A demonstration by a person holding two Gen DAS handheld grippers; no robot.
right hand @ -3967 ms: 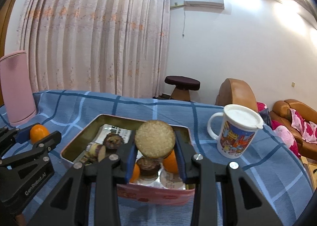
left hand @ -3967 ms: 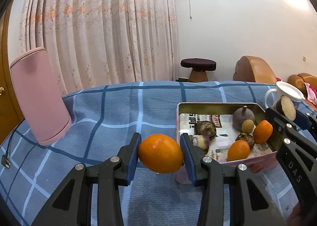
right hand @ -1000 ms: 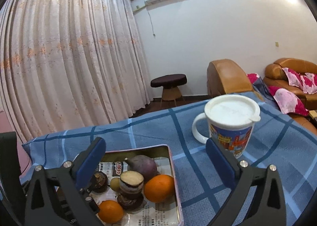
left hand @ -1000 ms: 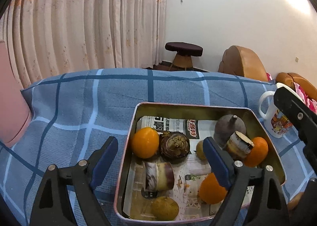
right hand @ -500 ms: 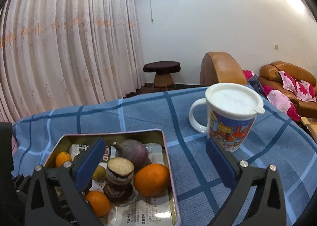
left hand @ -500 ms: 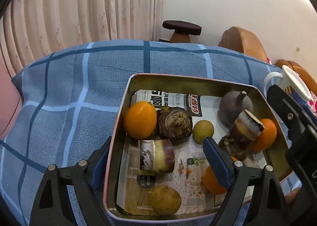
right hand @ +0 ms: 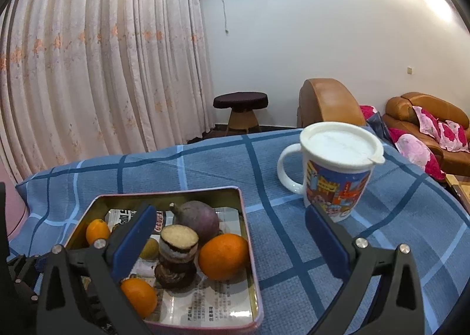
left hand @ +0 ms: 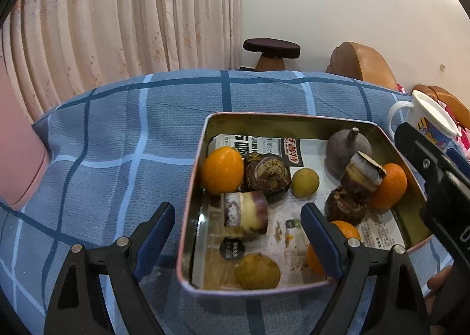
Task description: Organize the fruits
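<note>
Nearest to us, our left hand-held gripper (left hand: 238, 227) hangs with its blue pads spread wide apart, gripping nothing; its left pad sits over the checked cloth and its right pad over the tin tray (left hand: 188, 217). Our right hand-held gripper (right hand: 229, 239) is likewise wide apart and empty, one pad over the tray's near left part, the other over the blue checked tabletop (right hand: 293, 261) in front of the mug.

In the left wrist view the fruits all lie inside the tray, on printed paper. At 6 o'clock, by the near rim, sits a brownish round fruit (left hand: 257, 271). Just beyond it lies a cut purple-and-cream chunk (left hand: 245, 213) on its side. At 4 o'clock an orange (left hand: 342, 230) is partly hidden behind the right pad. Further in, a cut piece (left hand: 362, 174) rests tilted on top of a dark bulb (left hand: 345, 207), touching another orange (left hand: 389, 185) at 3 o'clock. Toward the middle lies a small yellow-green fruit (left hand: 305, 182), with a dark scaly bulb (left hand: 267, 173) and a third orange (left hand: 222, 171) touching at 9 o'clock. At 1 o'clock stands a purple root (left hand: 346, 150).

Beyond the tray, at 2 o'clock on the tabletop, stands a lidded printed mug (right hand: 335, 173). Farthest off are a dark stool (right hand: 241, 108), curtains (right hand: 102, 55) and brown armchairs (right hand: 326, 102).
</note>
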